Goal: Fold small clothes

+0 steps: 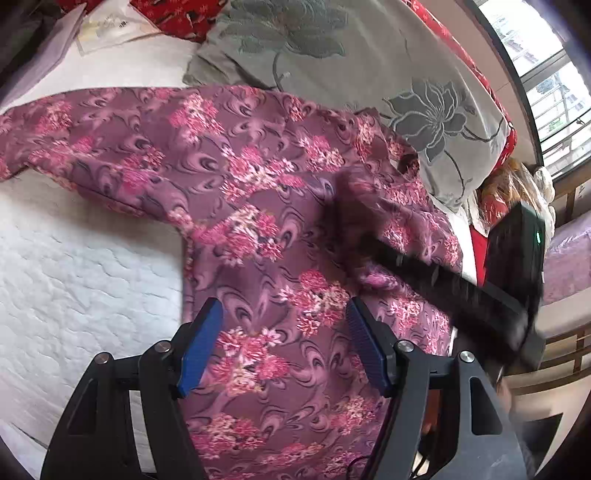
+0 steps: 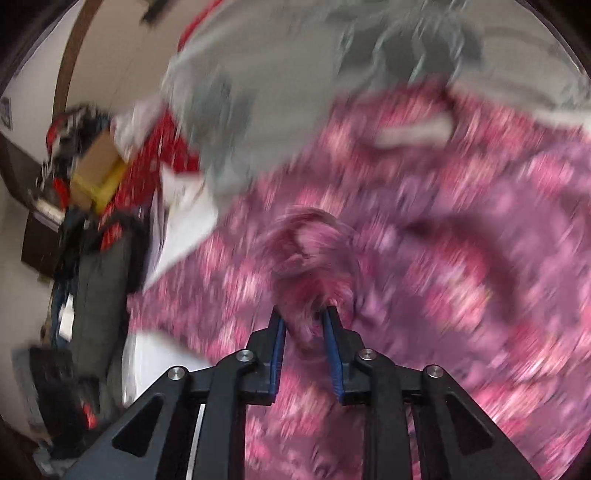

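A purple garment with pink flowers (image 1: 258, 192) lies spread on a white quilted bed (image 1: 74, 266), one sleeve stretched out to the left. My left gripper (image 1: 284, 325) hovers open and empty over the garment's lower body. My right gripper (image 2: 304, 321) is shut on a bunched fold of the same garment (image 2: 310, 266) and holds it over the rest of the cloth; the right wrist view is heavily motion-blurred. In the left wrist view the right gripper (image 1: 354, 206) shows as a dark blurred arm reaching in from the right with cloth in its tip.
A grey pillow with a flower print (image 1: 369, 66) lies behind the garment. Red patterned bedding (image 1: 177, 14) and papers (image 1: 107, 29) sit at the back. A window (image 1: 546, 62) is at the right. Clutter, a cardboard box (image 2: 96, 166) and dark bags (image 2: 92, 280) stand beside the bed.
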`<action>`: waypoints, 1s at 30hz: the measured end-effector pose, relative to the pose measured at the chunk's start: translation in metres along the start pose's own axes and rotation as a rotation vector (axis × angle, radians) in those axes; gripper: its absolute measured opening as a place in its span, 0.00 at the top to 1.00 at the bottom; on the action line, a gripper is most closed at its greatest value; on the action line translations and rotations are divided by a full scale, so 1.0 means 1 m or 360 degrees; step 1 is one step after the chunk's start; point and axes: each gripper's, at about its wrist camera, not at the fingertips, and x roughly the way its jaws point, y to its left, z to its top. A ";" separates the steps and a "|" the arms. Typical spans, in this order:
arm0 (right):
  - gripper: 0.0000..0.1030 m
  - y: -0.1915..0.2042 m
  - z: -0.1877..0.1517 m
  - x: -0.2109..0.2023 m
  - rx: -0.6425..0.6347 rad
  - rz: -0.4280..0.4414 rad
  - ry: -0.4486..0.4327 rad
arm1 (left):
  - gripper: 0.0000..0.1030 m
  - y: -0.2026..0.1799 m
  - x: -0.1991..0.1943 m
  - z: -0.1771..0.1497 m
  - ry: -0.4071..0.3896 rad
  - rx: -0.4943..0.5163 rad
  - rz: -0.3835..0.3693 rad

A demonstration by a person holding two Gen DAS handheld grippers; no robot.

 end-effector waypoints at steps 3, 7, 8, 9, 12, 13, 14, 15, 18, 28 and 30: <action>0.76 -0.004 -0.016 -0.017 -0.0030 0.0088 0.0010 | 0.34 -0.009 0.013 0.002 0.0043 -0.0016 -0.0049; 0.59 -0.047 -0.023 -0.074 0.0059 0.0034 -0.0170 | 0.34 -0.029 0.050 0.007 0.0149 -0.0051 -0.0102; 0.58 -0.066 -0.026 -0.091 0.0110 0.0016 -0.0218 | 0.34 -0.032 0.059 0.009 0.0175 -0.0077 -0.0109; 0.58 -0.078 -0.028 -0.100 0.0147 0.0003 -0.0240 | 0.34 -0.036 0.070 0.012 0.0205 -0.0117 -0.0118; 0.58 -0.119 -0.035 -0.131 0.0265 -0.0062 -0.0310 | 0.34 -0.044 0.083 0.022 0.0171 -0.0202 -0.0088; 0.58 -0.131 -0.038 -0.138 0.0295 -0.0084 -0.0332 | 0.34 -0.046 0.083 0.028 0.0130 -0.0224 -0.0074; 0.58 -0.146 -0.043 -0.148 0.0329 -0.0109 -0.0358 | 0.35 -0.048 0.081 0.034 0.0079 -0.0247 -0.0063; 0.58 -0.158 -0.046 -0.155 0.0351 -0.0124 -0.0375 | 0.60 -0.049 0.077 0.039 0.0027 -0.0259 -0.0049; 0.58 -0.188 -0.052 -0.171 0.0434 -0.0164 -0.0439 | 0.97 -0.049 0.064 0.052 -0.0027 -0.0230 -0.0039; 0.57 -0.248 -0.026 -0.155 0.0664 -0.0127 -0.0551 | 0.96 0.008 0.043 0.040 -0.0056 -0.0336 0.0108; 0.58 -0.245 -0.021 -0.135 0.0661 -0.0028 -0.0461 | 0.96 0.008 0.048 0.039 -0.0041 -0.0358 0.0097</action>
